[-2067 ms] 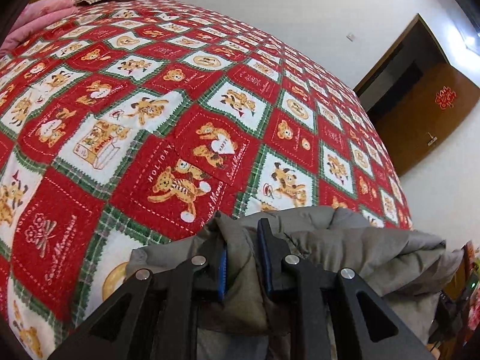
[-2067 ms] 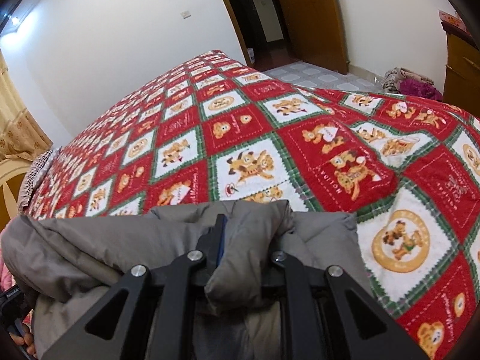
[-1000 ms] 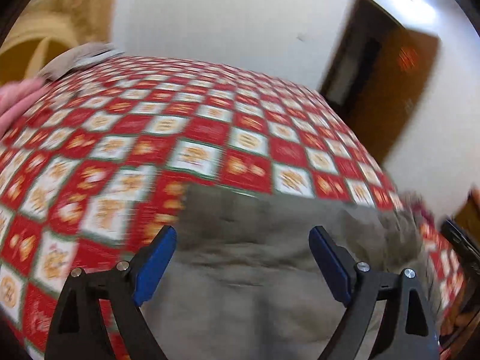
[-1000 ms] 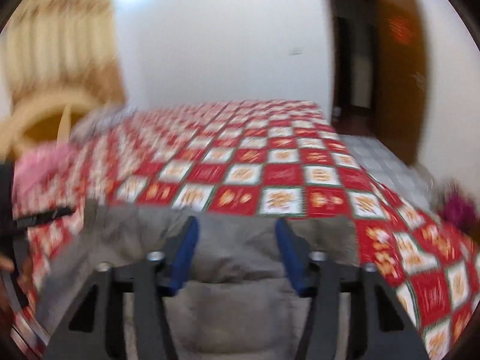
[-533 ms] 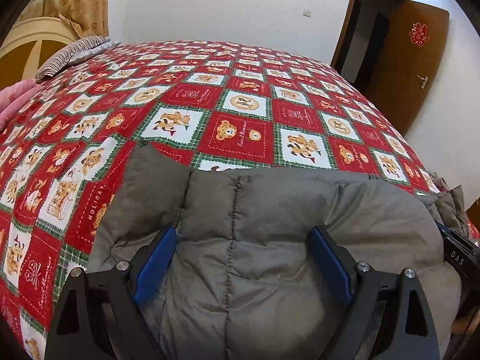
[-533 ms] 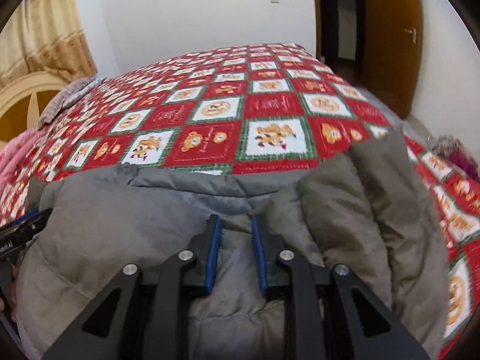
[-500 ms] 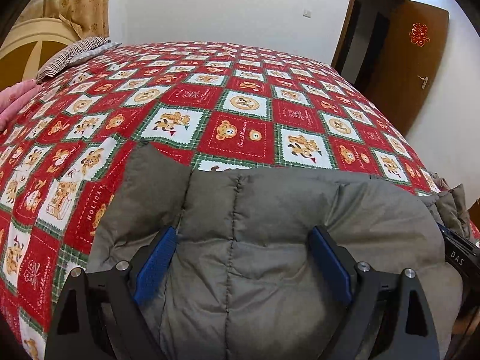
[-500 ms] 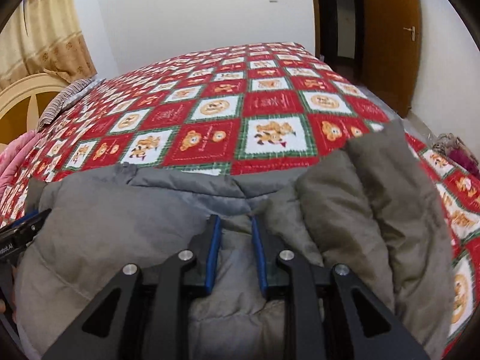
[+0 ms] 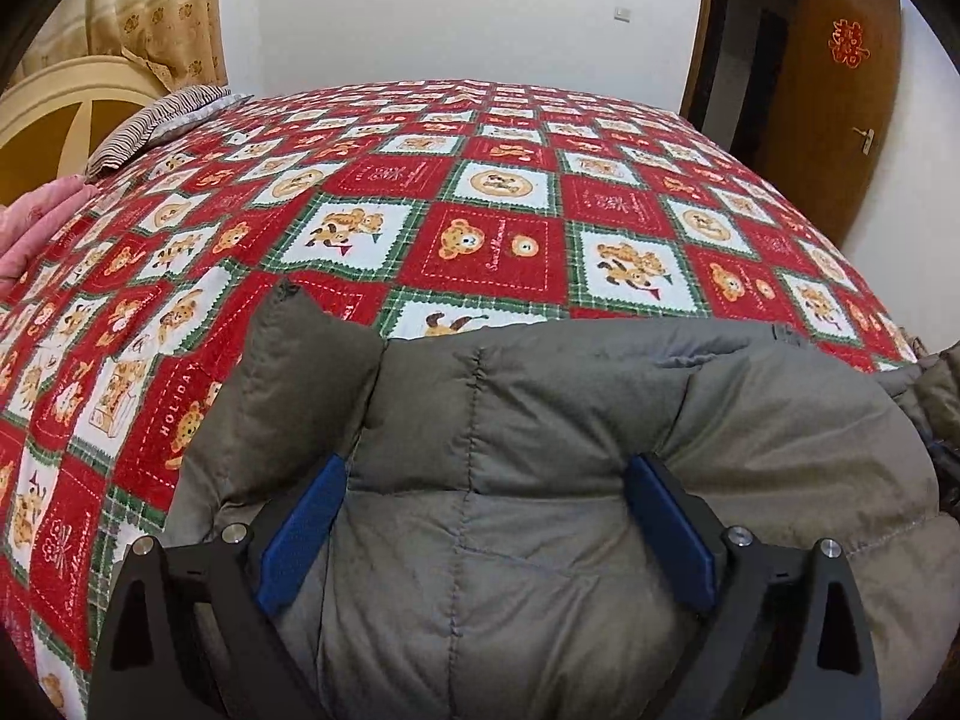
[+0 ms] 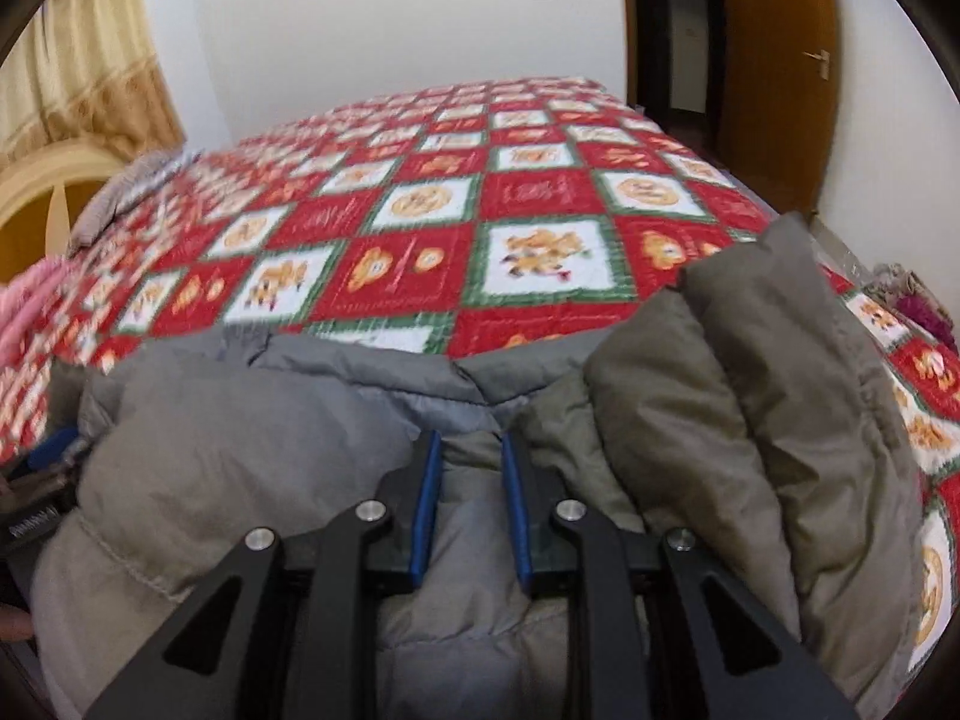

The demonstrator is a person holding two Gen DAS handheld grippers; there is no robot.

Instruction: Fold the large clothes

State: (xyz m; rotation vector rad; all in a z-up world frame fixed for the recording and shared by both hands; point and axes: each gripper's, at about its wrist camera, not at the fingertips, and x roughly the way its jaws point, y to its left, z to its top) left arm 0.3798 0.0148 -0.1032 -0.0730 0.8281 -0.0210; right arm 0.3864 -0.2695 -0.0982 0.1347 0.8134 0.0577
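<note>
1. I am holding my left gripper [image 9: 480, 480] over the grey padded jacket [image 9: 540, 420], its jaws opening wide, the blue pads [image 9: 303, 531] standing on either side of a quilted panel without squeezing it.
2. My right gripper [image 10: 471, 450] is closing, its narrow jaws pinching a ridge of the jacket [image 10: 240, 450] fabric between them.
3. The jacket is lying bunched at the near edge of the bed, on the red checked bedspread [image 9: 492, 240]; a thick fold [image 10: 750, 390] is piling up to the right.
4. Farther off, a striped pillow [image 9: 156, 126] is lying by the headboard [image 9: 54, 114], beyond it a curtain [image 9: 156, 18], and a brown door [image 9: 840, 90] is standing open.
</note>
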